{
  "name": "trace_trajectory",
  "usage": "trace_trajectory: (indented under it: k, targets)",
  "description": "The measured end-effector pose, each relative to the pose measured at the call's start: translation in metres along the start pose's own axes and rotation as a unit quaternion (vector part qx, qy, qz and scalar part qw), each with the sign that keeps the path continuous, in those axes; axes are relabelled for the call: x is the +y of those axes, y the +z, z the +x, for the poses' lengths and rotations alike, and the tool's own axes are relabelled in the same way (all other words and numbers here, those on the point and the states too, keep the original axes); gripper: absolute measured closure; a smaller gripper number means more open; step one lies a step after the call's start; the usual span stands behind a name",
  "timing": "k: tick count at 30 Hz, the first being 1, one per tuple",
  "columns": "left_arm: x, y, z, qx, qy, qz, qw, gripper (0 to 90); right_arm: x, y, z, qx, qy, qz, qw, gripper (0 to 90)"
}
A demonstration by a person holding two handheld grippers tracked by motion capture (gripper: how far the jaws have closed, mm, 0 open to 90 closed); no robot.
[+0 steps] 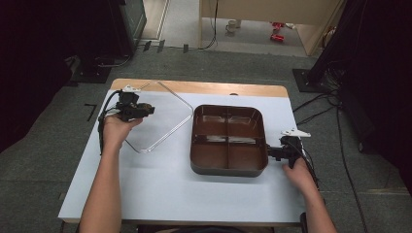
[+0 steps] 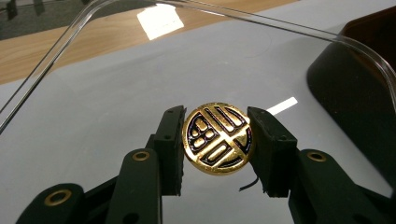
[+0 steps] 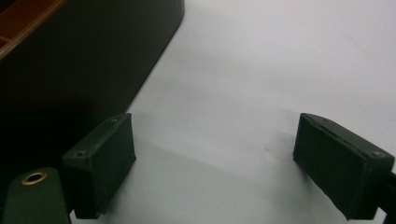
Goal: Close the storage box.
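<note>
Clear plastic lid (image 1: pixel 158 116) lies flat on the white bench (image 1: pixel 160 184) at its left rear part, just left of a brown tray (image 1: pixel 228 141) with four compartments, one corner of the lid lying close to the tray's left wall. In the left gripper view a round gold and black emblem (image 2: pixel 217 138) sits on the lid's surface, and the lid's raised rim curves round behind it, with the dark wall of the tray beyond at the right. The left tongs (image 2: pixel 217 149) stand on either side of that emblem, the jaws close against its edges; whether they press it I cannot tell for sure, but they look shut on it. In the high view the left tongs (image 1: pixel 145 109) lie over the lid's left side, held by the person's left hand (image 1: pixel 116 127). The right tongs (image 1: pixel 268 151) rest low at the tray's right wall, near its front corner, held by the right hand (image 1: pixel 300 174). In the right gripper view the right tongs (image 3: pixel 215 154) gape wide over bare bench, nothing between the jaws, with the tray's dark outer wall just beside the left jaw.
</note>
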State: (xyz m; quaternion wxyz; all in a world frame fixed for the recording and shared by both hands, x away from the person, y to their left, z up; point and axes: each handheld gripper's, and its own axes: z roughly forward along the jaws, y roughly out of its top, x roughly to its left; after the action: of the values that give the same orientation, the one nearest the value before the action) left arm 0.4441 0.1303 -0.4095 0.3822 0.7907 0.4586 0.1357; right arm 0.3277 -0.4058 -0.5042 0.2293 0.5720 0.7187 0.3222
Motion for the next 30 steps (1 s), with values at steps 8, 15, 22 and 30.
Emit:
trace_trajectory:
  k: [8, 15, 22, 30]
  targets:
    - [0.012, -0.013, -0.019, -0.022, 0.027, -0.022, 0.9992, 59.5, 0.000, 0.000, 0.000, 0.000, 0.000, 0.000, 1.0000, 12.3]
    - [0.019, -0.012, -0.035, -0.050, 0.045, -0.032, 0.9972, 59.5, 0.000, 0.000, 0.000, 0.000, -0.001, 0.000, 1.0000, 12.3]
    - [0.023, -0.012, -0.062, -0.075, 0.076, -0.029, 0.9939, 59.5, 0.000, 0.000, -0.001, 0.005, 0.003, -0.002, 1.0000, 12.1]
    - [0.023, -0.002, -0.088, -0.096, 0.100, -0.031, 0.9898, 59.5, 0.000, 0.000, -0.001, 0.002, 0.000, 0.000, 1.0000, 12.0]
